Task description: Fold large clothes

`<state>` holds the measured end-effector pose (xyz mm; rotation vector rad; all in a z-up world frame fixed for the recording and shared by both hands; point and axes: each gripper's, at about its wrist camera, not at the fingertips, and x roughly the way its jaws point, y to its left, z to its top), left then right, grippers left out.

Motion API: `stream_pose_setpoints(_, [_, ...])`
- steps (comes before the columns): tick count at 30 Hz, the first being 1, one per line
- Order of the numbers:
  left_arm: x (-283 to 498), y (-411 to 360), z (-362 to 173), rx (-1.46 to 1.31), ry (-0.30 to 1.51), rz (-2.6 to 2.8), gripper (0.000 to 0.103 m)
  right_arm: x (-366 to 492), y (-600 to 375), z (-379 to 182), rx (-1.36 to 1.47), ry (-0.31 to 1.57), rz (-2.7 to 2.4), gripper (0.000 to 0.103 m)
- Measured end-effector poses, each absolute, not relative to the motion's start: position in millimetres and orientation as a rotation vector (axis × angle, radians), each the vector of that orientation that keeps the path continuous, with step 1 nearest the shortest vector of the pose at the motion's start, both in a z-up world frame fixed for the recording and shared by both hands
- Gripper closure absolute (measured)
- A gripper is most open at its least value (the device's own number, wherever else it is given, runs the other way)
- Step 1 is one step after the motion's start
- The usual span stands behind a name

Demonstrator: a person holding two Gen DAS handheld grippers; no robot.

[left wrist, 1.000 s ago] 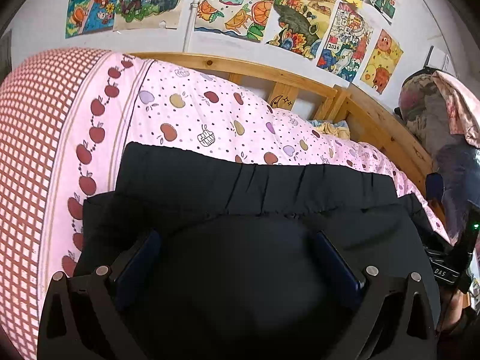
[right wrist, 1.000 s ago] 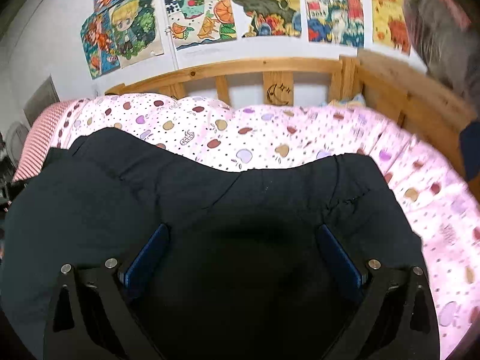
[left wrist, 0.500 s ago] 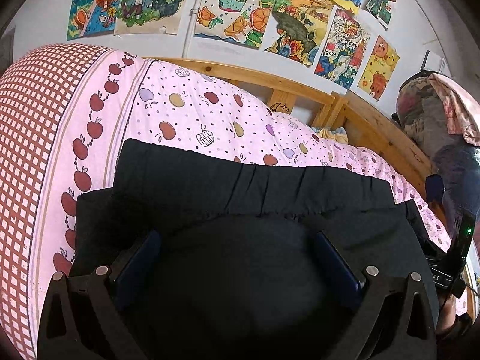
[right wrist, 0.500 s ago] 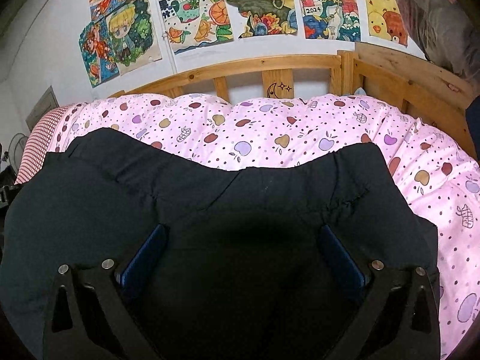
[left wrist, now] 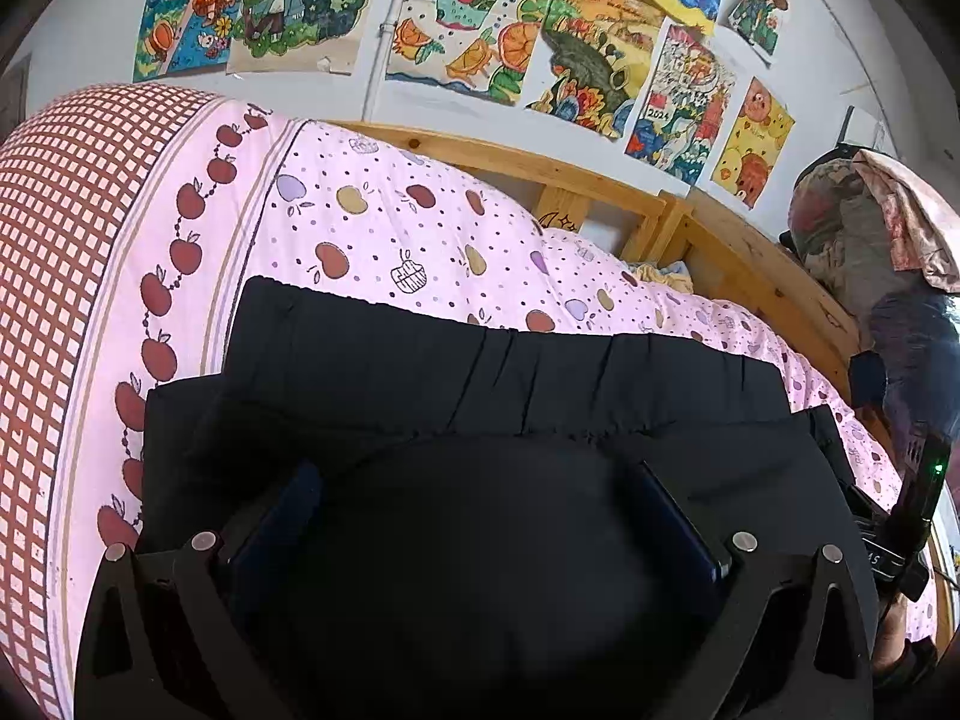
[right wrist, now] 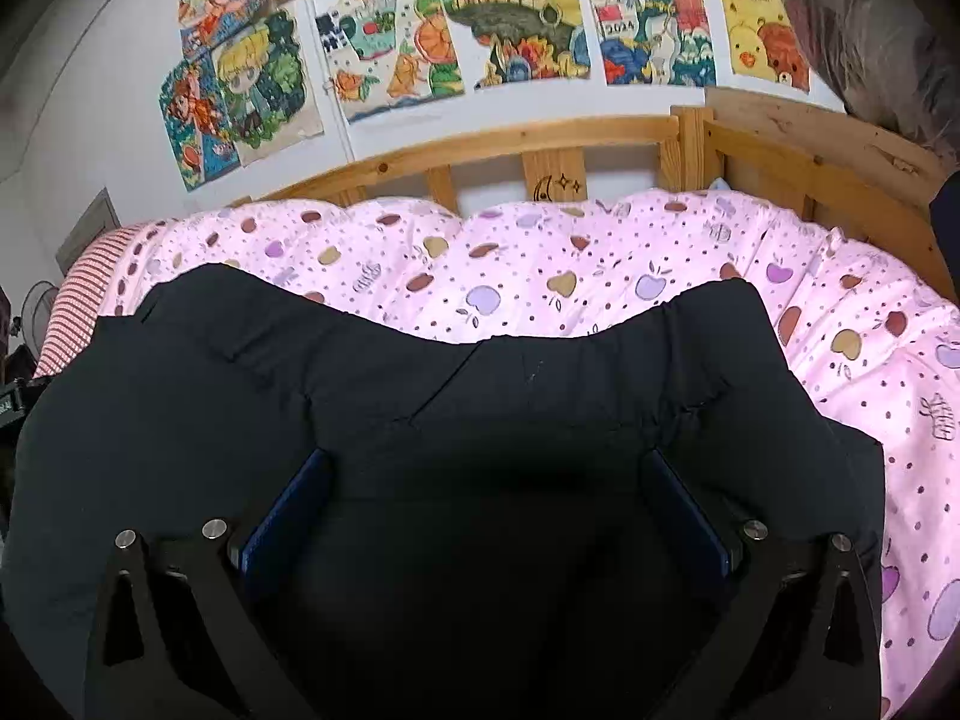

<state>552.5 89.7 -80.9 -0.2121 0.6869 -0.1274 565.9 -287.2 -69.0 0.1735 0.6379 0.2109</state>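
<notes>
A black garment [left wrist: 510, 396] was spread on a pink apple-print quilt [left wrist: 384, 240]. The left tongs [left wrist: 474, 480] were set wide, with black cloth bulging between the blue pads [left wrist: 672, 516]; whether the cloth was gripped could not be told. The gathered waistband [left wrist: 600, 372] lay just ahead of the left tongs. The right tongs [right wrist: 480, 468] were likewise spread wide over the garment [right wrist: 420, 408], grip undetermined. Beyond both tongs, a wooden bed rail [right wrist: 540, 138] and wall drawings [right wrist: 510, 18] were seen. To the left of the left tongs, a red checked cover [left wrist: 60, 228] was seen.
</notes>
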Motion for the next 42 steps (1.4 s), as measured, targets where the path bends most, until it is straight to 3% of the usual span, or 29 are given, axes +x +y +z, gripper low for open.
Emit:
stream_pose_setpoints(14, [509,90,-70,-0.226,0.551,-0.121,0.0,515,-306,-43,0.197,0.452,0.095,0.002])
stream_pose_setpoints(20, [477,115,-48,-0.364,0.497,-0.113,0.0,465,-346,-15,0.357,0.338,0.065,0.001])
stream_pose_setpoints(26, [456,139,-37,-0.419,0.566,-0.074,0.0,437,-386,-20,0.477,0.41,0.014,0.001])
stream_pose_setpoints(34, [423,163,-53,-0.234,0.724,-0.019,0.0,423,-419,-57,0.542,0.531,-0.009,0.001])
stream_pose_setpoints(42, [432,193,-86,-0.39,0.791,-0.173,0.0,445,-406,-86,0.498,0.62,0.001,0.001])
